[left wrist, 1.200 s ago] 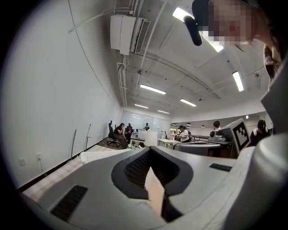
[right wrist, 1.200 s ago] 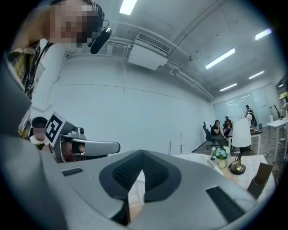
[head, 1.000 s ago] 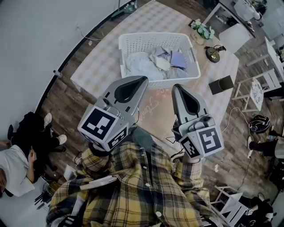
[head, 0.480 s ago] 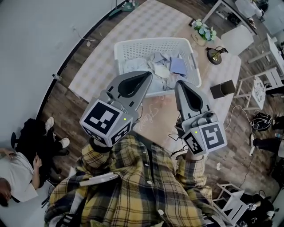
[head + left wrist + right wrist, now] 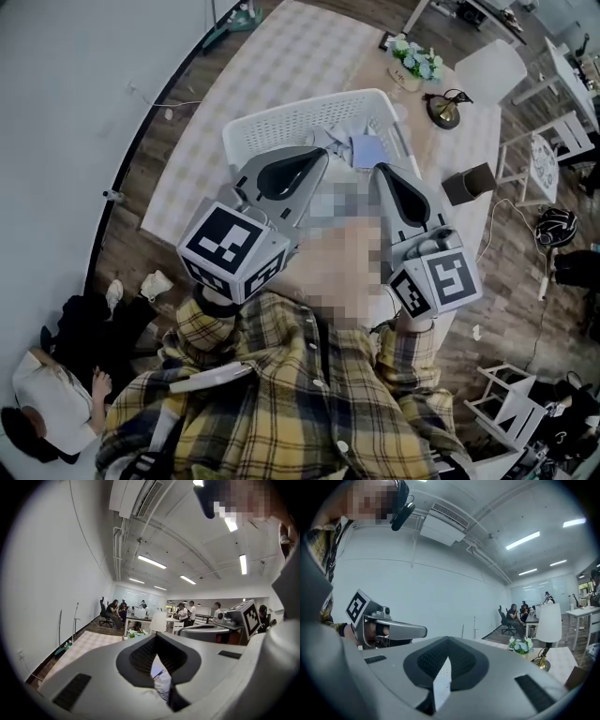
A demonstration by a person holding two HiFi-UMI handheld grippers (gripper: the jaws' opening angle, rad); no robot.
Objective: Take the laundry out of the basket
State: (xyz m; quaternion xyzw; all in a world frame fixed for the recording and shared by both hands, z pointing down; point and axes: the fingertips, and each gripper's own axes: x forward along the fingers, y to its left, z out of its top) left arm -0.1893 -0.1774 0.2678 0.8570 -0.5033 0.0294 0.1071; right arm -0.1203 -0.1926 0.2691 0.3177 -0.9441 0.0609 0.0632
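Counter (image 5: 234, 94) with checked cloth fills the upper middle of the head view; plaid shirt (image 5: 281, 394) of the person across the bottom; white laundry basket (image 5: 281, 127) stands on the counter, upper centre; left tool (image 5: 317, 156) at centre left, its tip overlapping the basket's near side in the picture, jaws closed together, nothing between them; right tool (image 5: 379, 169) at centre right, jaws also closed and empty, tip at the basket's right near part; both tools point up-frame, apart from each other; laundry (image 5: 367, 150), pale blue and white pieces, lies inside the basket, partly hidden behind the tools; dark box (image 5: 469, 181) right of the basket; flower pot (image 5: 415, 61) beyond it, upper right.
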